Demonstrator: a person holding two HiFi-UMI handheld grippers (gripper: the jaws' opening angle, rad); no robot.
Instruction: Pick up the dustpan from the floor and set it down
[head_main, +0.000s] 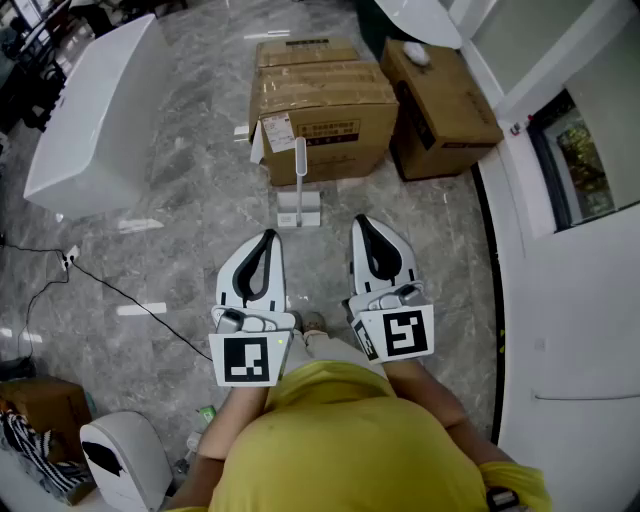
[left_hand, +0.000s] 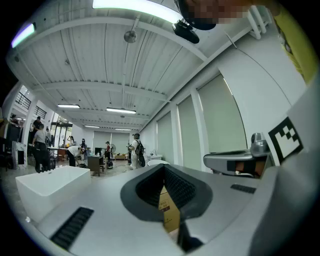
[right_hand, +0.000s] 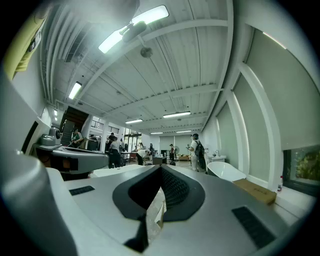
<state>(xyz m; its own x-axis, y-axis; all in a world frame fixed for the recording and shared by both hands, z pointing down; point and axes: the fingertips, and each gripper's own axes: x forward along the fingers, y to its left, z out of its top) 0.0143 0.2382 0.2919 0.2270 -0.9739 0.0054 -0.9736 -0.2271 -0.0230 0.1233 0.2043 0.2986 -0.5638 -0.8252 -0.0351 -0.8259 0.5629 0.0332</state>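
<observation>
The white dustpan (head_main: 299, 212) stands on the grey marble floor with its long handle (head_main: 300, 165) upright, just in front of a big cardboard box (head_main: 322, 110). My left gripper (head_main: 268, 237) and right gripper (head_main: 362, 221) are held level side by side above the floor, a short way on my side of the dustpan. Both are shut with nothing between the jaws. In the left gripper view the left gripper (left_hand: 163, 169) has its tips together, with a strip of the cardboard box (left_hand: 169, 210) showing through the gap behind them. The right gripper (right_hand: 160, 169) looks the same in its own view.
A second cardboard box (head_main: 440, 95) lies at the right beside the white wall. A white bathtub (head_main: 95, 110) stands at the far left. A black cable (head_main: 110, 290) runs over the floor at the left. A white bin (head_main: 125, 460) and a small box (head_main: 40, 405) sit at the bottom left.
</observation>
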